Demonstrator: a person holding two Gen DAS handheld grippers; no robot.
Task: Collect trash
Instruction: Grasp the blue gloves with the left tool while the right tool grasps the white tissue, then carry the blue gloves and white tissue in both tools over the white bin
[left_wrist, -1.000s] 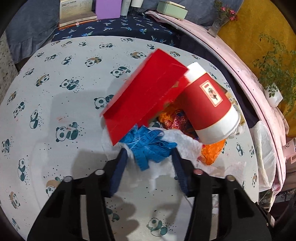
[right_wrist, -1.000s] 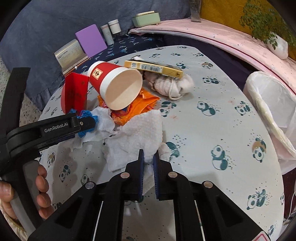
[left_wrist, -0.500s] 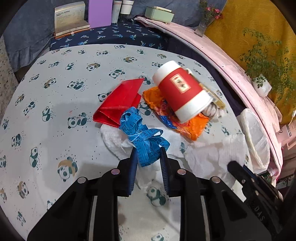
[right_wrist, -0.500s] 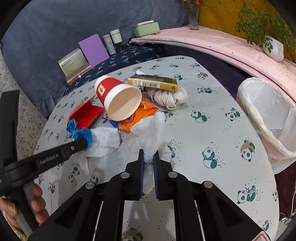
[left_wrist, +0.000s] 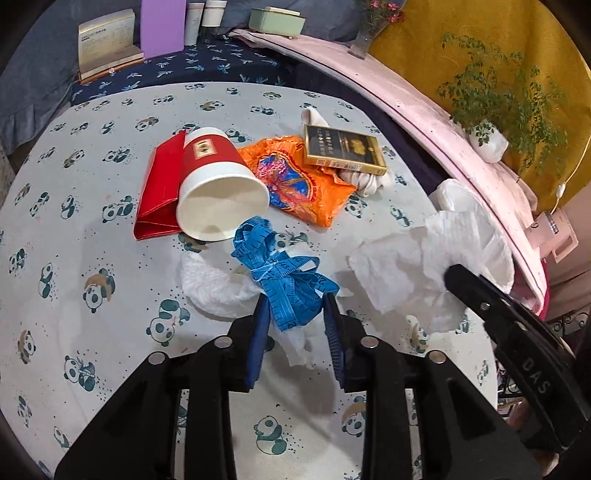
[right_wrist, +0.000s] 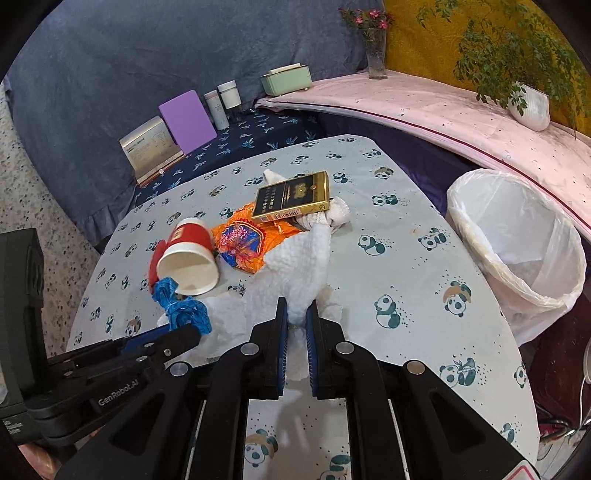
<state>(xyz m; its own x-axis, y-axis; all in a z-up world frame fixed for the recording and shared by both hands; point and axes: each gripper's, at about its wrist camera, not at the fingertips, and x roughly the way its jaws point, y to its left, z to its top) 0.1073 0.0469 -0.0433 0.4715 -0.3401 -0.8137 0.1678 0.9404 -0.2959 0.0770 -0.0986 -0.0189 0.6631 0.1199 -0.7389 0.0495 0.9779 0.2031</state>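
My left gripper (left_wrist: 295, 325) has a bundled blue tape measure (left_wrist: 284, 284) between its pads together with a scrap of white tissue (left_wrist: 299, 350); its jaws are opening slightly while the pads still touch the bundle. My right gripper (right_wrist: 295, 314) is shut on a large white tissue (right_wrist: 299, 266), lifted off the panda-print table (right_wrist: 406, 258). On the table lie a tipped red paper cup (left_wrist: 218, 184), a flat red packet (left_wrist: 159, 192), an orange wrapper (left_wrist: 299, 181) and a black-and-gold box (left_wrist: 343, 151) resting on a white cloth (left_wrist: 365, 181). Another white tissue (left_wrist: 210, 284) lies under the tape.
A bin lined with a white bag (right_wrist: 517, 236) stands off the table's right edge. Behind the table are a book, a purple box, small bottles and a green box on a dark cloth. A pink ledge with a potted plant (right_wrist: 528, 103) runs along the right.
The left jaws closed around the blue tape and drew it back and up. The red cup and packet dropped flat onto the table. The right gripper rose with its tissue.
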